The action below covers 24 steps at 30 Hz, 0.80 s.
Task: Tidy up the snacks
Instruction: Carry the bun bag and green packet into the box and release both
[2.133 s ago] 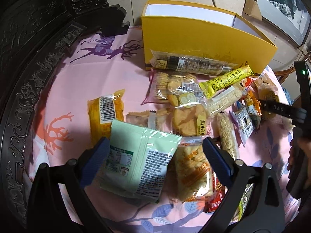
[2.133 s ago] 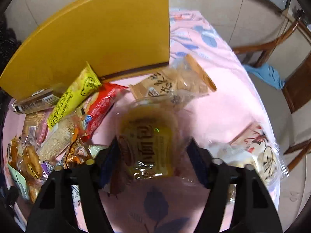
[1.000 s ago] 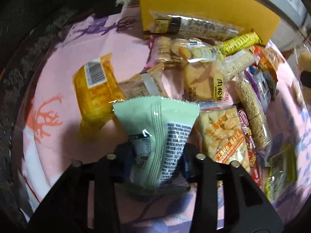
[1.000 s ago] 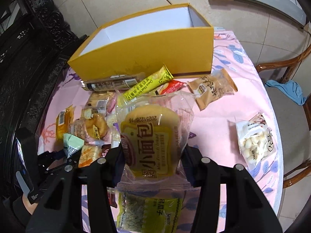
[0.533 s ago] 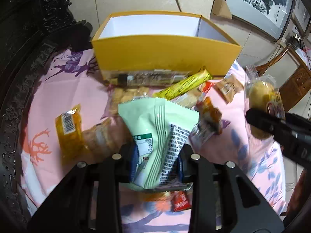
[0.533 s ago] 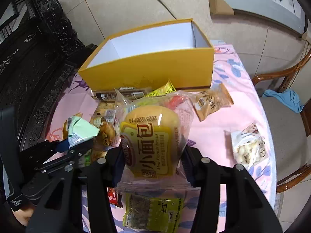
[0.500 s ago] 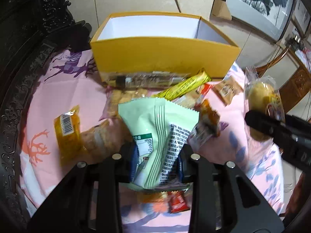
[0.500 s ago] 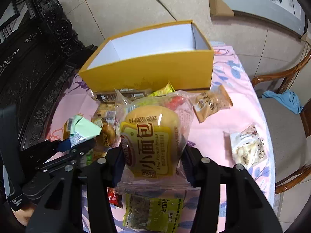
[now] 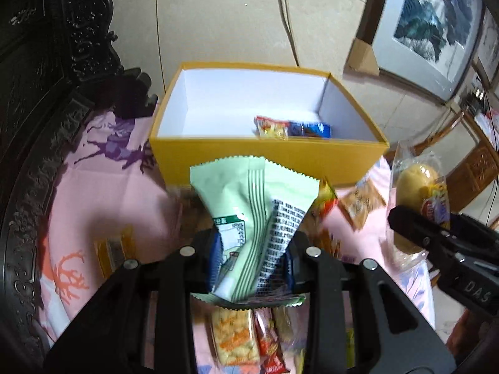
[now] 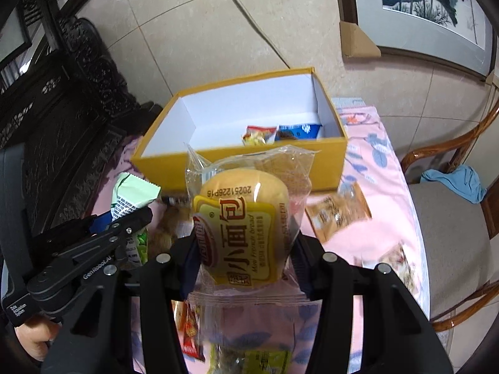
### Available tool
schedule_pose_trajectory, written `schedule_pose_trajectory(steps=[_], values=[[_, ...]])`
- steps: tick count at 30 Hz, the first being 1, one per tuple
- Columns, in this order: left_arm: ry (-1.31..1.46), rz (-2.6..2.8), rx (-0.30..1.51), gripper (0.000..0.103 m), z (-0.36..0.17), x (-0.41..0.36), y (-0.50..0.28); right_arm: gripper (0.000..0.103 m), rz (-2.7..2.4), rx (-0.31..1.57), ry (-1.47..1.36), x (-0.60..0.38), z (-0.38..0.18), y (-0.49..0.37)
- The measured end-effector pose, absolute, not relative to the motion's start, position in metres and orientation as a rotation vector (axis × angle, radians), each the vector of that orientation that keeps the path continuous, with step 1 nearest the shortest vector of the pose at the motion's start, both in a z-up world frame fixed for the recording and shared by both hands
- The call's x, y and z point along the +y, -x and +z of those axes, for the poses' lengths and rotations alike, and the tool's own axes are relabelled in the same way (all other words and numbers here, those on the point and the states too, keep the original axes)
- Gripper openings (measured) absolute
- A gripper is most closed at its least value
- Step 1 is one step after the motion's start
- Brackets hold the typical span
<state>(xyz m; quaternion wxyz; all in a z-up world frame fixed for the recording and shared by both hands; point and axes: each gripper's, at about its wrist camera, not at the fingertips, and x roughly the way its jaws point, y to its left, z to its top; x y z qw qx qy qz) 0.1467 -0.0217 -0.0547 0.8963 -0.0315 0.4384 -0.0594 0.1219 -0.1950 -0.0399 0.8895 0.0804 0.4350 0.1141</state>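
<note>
yellow box is sitting at the far side, holding two small packs | right gripper is squeezing a bread pack reading "Mini French bread" | left gripper is squeezing a green pack, both near the box

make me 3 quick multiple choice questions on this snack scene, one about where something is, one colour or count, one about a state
1. Where is the blue packet?
A. inside the yellow box
B. on the chair
C. in the left gripper

2. What colour is the packet in the left gripper?
A. red
B. pale green
C. black

3. What state is the right gripper in?
A. open, holding nothing
B. shut on the bread bun
C. lying on the table

Answers: 1 A, it lies on the box's white floor beside a red packet; 2 B, pale green wrapper with printed text; 3 B, both fingers press the bun's clear wrapper.
</note>
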Motion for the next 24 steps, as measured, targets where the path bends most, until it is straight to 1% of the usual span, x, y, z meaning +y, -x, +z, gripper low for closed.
schedule_pose_trajectory(steps=[6,9,10,11,12,13,15,16,20,24], values=[[0.066,-0.110,0.856,0.033,-0.008,-0.026,-0.228,0.051,0.237,0.865,-0.166,-0.190,-0.017,-0.199],[0.040,-0.088,0.835,0.040,0.013,-0.027,-0.274,0.052,0.224,0.837,-0.147,-0.188,-0.001,-0.242],[0.034,-0.087,0.837,0.047,0.017,-0.027,-0.291,0.052,0.223,0.827,-0.146,-0.189,0.003,-0.258],[0.034,-0.084,0.839,0.064,0.019,-0.026,-0.302,0.056,0.215,0.825,-0.136,-0.189,0.006,-0.272],[0.032,-0.073,0.843,0.075,0.020,-0.024,-0.315,0.062,0.205,0.836,-0.124,-0.189,0.006,-0.283],[0.029,-0.053,0.838,0.082,0.021,-0.021,-0.323,0.075,0.183,0.852,-0.106,-0.188,0.005,-0.295],[0.032,-0.037,0.832,0.089,0.021,-0.017,-0.330,0.077,0.128,0.873,-0.066,-0.190,0.003,-0.312],[0.037,-0.040,0.836,0.091,0.019,-0.015,-0.333,0.077,0.127,0.879,-0.058,-0.191,0.000,-0.315],[0.034,-0.033,0.830,0.091,0.014,-0.007,-0.325,0.077,0.134,0.884,-0.032,-0.196,-0.006,-0.313],[0.036,-0.027,0.833,0.091,0.009,0.003,-0.302,0.077,0.171,0.909,-0.008,-0.197,-0.012,-0.293]])
